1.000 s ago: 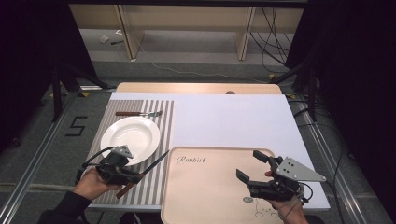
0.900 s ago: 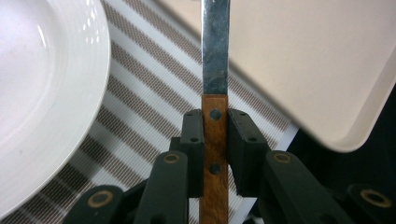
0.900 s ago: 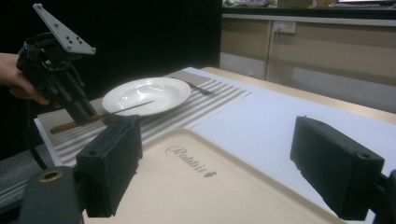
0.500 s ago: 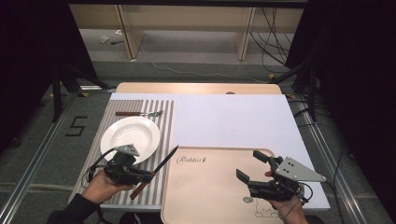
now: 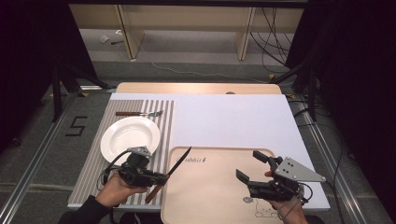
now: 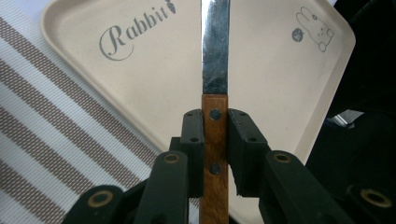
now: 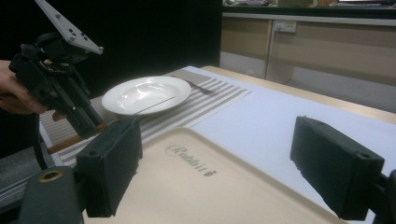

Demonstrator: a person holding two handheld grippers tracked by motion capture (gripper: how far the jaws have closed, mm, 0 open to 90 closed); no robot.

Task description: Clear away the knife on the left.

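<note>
The left gripper point(image 5: 159, 178) grips a knife point(image 6: 215, 88) by its wooden handle, jaws pressed on both sides. The blade reaches over the left edge of the beige tray point(image 5: 219, 158), near its "Rabbit" lettering. Left of the tray, a white plate point(image 5: 130, 134) lies on a striped mat point(image 5: 166, 122). The right gripper point(image 5: 251, 168) hovers over the tray's right part, jaws wide apart, holding nothing.

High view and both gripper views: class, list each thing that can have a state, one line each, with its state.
Left gripper: shut on the knife's wooden handle.
Right gripper: open, nothing between its jaws.
Knife: held, blade out over the tray.
Tray: flat, nothing lying on it.
Plate: upright, holding nothing.
Fork: lying on the striped mat.
</note>
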